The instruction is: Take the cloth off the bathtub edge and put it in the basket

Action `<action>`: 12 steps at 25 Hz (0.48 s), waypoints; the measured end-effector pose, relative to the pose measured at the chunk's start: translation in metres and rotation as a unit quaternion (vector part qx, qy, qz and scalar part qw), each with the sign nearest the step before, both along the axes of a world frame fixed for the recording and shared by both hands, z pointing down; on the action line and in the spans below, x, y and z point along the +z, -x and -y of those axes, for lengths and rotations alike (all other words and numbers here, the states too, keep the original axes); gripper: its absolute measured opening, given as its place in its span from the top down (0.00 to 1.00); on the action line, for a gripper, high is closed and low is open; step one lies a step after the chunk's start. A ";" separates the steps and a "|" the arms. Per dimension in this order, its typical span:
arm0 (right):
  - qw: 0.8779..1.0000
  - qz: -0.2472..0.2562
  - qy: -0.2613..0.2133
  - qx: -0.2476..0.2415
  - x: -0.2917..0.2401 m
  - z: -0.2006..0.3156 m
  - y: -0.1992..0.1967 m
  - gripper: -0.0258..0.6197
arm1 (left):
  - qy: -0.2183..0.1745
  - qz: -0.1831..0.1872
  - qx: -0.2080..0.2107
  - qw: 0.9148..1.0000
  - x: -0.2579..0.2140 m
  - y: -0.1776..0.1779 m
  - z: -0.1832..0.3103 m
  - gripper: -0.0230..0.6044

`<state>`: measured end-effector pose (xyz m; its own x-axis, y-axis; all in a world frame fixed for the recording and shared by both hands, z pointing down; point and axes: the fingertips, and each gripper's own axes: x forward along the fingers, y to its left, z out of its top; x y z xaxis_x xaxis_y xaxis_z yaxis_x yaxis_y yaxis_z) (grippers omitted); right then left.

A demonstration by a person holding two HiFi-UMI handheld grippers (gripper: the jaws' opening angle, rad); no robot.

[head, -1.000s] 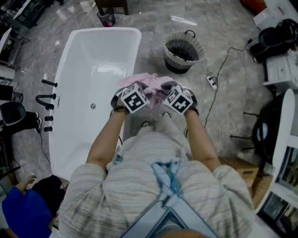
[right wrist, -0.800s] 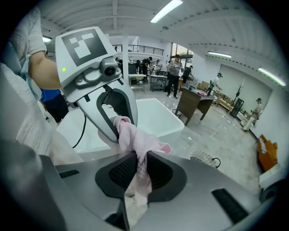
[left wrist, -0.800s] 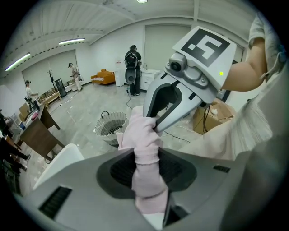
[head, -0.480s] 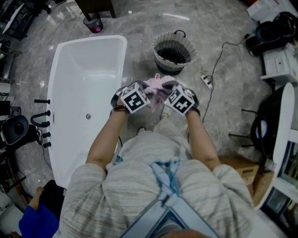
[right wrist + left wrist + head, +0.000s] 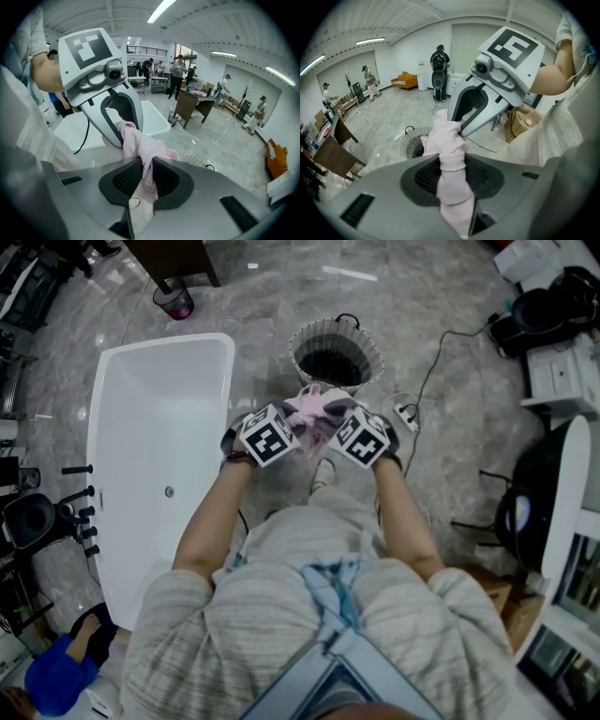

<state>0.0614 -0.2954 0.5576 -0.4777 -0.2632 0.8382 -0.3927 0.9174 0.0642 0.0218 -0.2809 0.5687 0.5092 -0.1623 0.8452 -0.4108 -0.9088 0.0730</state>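
The cloth (image 5: 315,412) is a pale pink, soft, matte piece of fabric, crumpled into a loose lump with small folds and a corner or two sticking out. It hangs in the air between the two grippers, clear of the bathtub (image 5: 217,381) and above the grey marbled floor (image 5: 450,427). In the head view it sits just short of the near rim of the basket (image 5: 371,351), to the right of the tub's far right corner.

The left gripper (image 5: 451,163) has its jaws clenched on the cloth. In the left gripper view the fabric runs up between them as a thick rolled strip with a cuff-like ridge across it, then swells into a rounded bundle. The right gripper (image 5: 143,174) also has its jaws clenched on the cloth. In its own view the fabric is thinner there, pinched into a narrow pleat, and a flat, slightly see-through flap trails below the jaws. Above them the cloth widens into wrinkled folds.

Each gripper's tips show in the other's view, biting the same bundle from opposite sides, so the cloth is bunched short between them.

The basket is round, with a pale ribbed wall flaring outward and a dark inside. It stands on the floor just beyond the tub's far right corner.
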 end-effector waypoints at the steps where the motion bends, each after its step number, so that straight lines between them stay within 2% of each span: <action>1: 1.000 0.001 -0.001 0.000 -0.001 0.009 -0.004 0.85 | -0.001 0.001 0.001 1.000 -0.001 -0.004 0.009 0.74; 9: 1.000 0.007 -0.014 -0.006 -0.017 0.078 -0.043 0.85 | -0.019 0.006 -0.004 1.000 -0.017 -0.043 0.078 0.74; 12: 1.000 0.003 -0.026 -0.011 -0.026 0.104 -0.059 0.85 | -0.036 0.007 -0.004 0.999 -0.030 -0.060 0.106 0.74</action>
